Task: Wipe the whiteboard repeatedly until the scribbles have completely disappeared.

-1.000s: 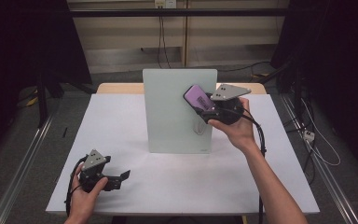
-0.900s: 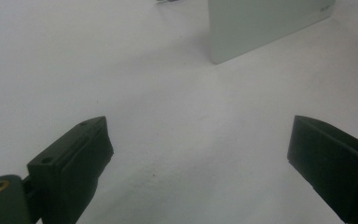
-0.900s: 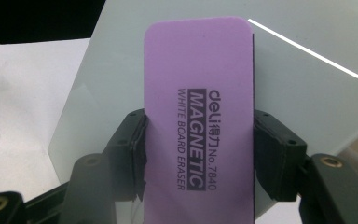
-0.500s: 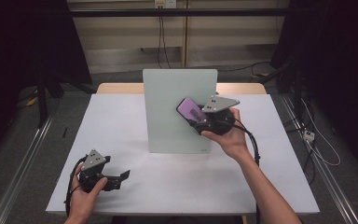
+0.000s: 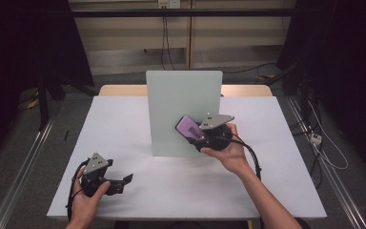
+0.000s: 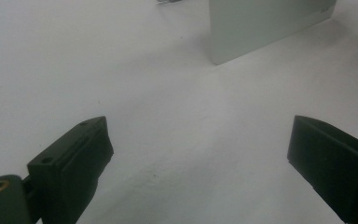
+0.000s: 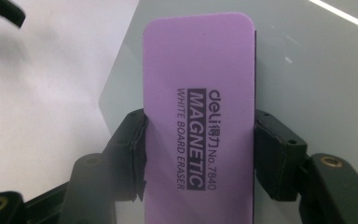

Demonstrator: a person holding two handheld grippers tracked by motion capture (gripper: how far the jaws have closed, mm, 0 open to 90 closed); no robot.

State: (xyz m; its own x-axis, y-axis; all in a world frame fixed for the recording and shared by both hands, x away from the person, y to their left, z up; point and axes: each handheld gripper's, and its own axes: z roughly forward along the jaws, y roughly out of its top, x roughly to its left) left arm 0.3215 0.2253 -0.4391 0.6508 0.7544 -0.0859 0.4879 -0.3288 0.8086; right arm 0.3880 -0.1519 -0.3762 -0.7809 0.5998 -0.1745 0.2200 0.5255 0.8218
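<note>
A purple whiteboard eraser (image 7: 200, 102) with black lettering is clamped by its long sides in my right gripper (image 7: 198, 144). From above, the eraser (image 5: 188, 127) and the right gripper (image 5: 196, 136) are low against the front of an upright pale grey-green board (image 5: 171, 102) at the table's middle. Whether the eraser touches the board I cannot tell. My left gripper (image 5: 124, 182) rests at the near left of the white table (image 5: 124, 124), its jaws wide apart with nothing between them. In the left gripper view its fingertips (image 6: 81, 154) frame bare tabletop, with the board's lower corner (image 6: 261, 28) beyond.
A black cable (image 5: 252, 155) trails from the right gripper along the forearm. Floor rails (image 5: 19, 167) run past both sides of the table, and loose cables (image 5: 321, 143) lie on the floor to the right.
My right gripper has come down and slightly leftward with the eraser, from the board's upper right edge to its lower front. The left hand has stayed put.
</note>
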